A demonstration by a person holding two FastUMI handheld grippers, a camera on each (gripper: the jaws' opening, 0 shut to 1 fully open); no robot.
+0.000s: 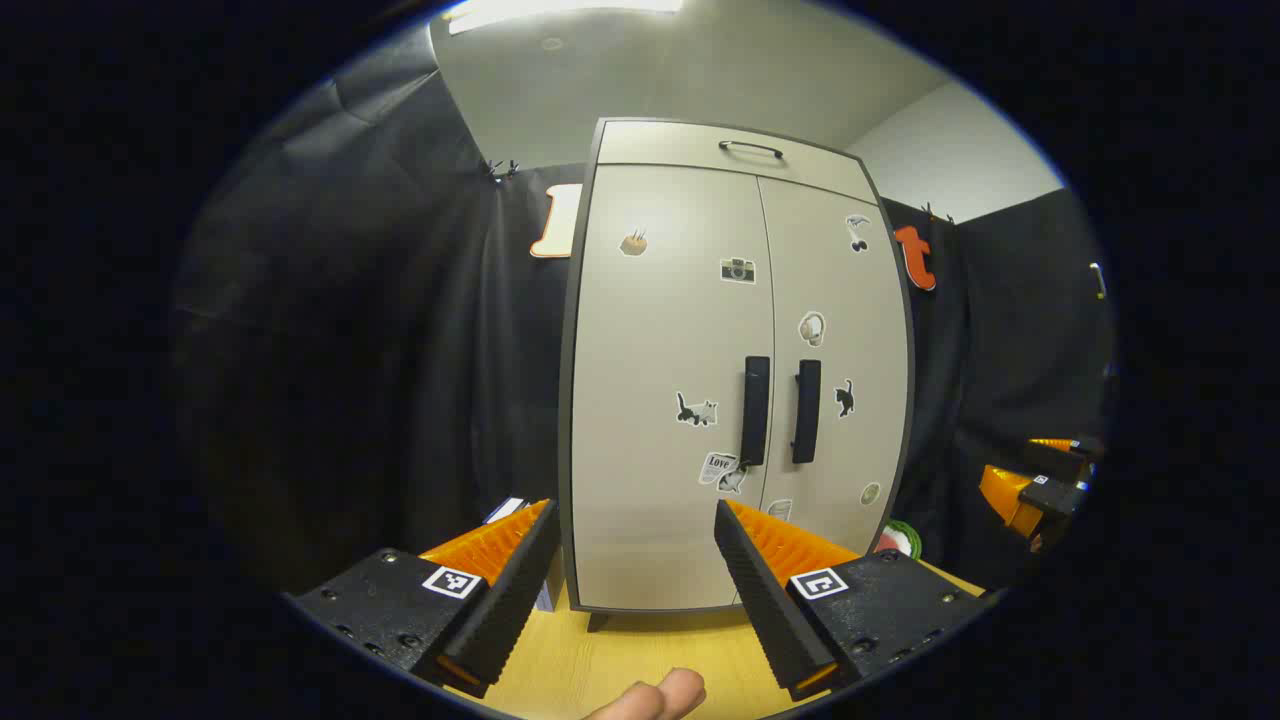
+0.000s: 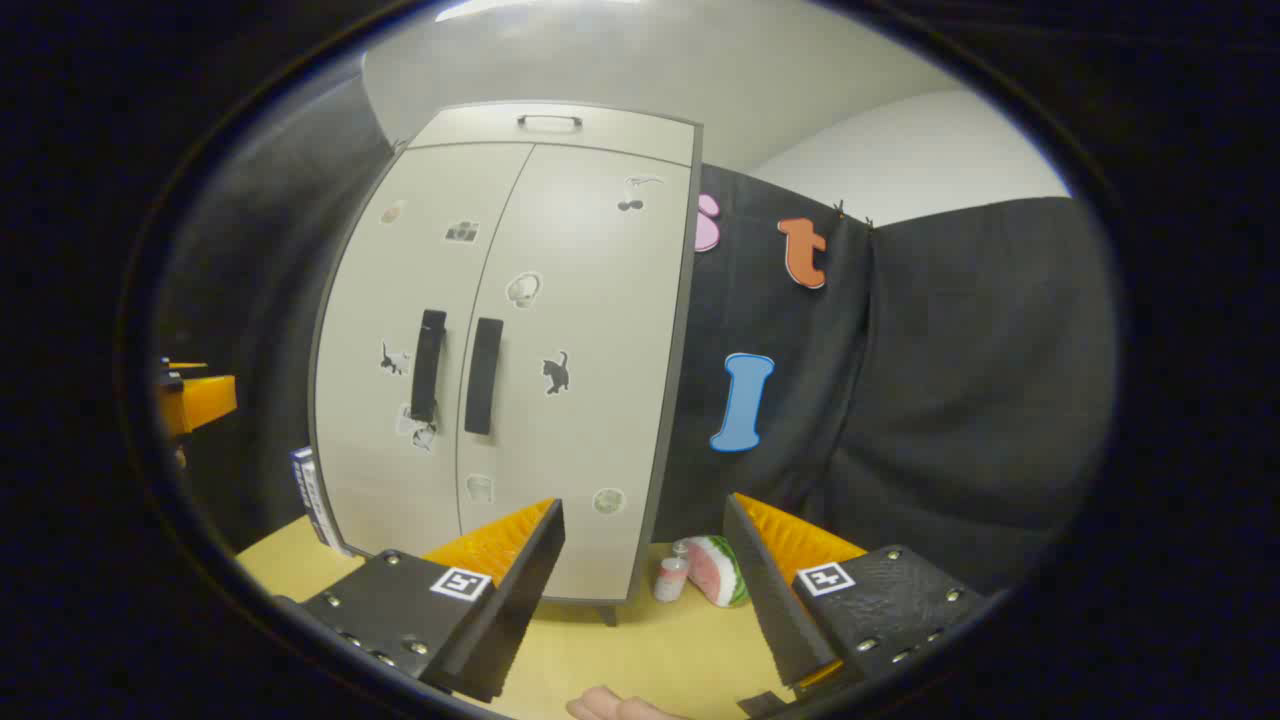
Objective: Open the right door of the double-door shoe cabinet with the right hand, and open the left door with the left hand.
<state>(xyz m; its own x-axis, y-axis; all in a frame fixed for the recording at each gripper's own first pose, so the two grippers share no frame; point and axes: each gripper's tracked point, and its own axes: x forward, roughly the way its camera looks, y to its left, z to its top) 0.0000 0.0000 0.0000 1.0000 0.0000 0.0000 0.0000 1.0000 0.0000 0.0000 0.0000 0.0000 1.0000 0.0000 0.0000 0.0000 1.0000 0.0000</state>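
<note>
Left gripper view: left gripper (image 1: 635, 560) jaws apart, empty, well short of the shoe cabinet (image 1: 735, 370) standing on the table (image 1: 640, 660); both doors shut. Left handle (image 1: 755, 410) is a stiff vertical bar, best pinch mid-bar. Right gripper view: right gripper (image 2: 645, 560) also spread, nothing held; right handle (image 2: 483, 375) sits just beside the centre seam. Doors prob. light, hinged at outer edges.

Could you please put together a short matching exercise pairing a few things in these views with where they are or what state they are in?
Things:
1. shoe cabinet doors
2. watermelon slice
3. left gripper
4. top drawer handle

Places or states:
A. open, facing the cabinet
B. on the table right of the cabinet
C. both closed
D. above the two doors

Pairs: 1-C, 2-B, 3-A, 4-D
</note>
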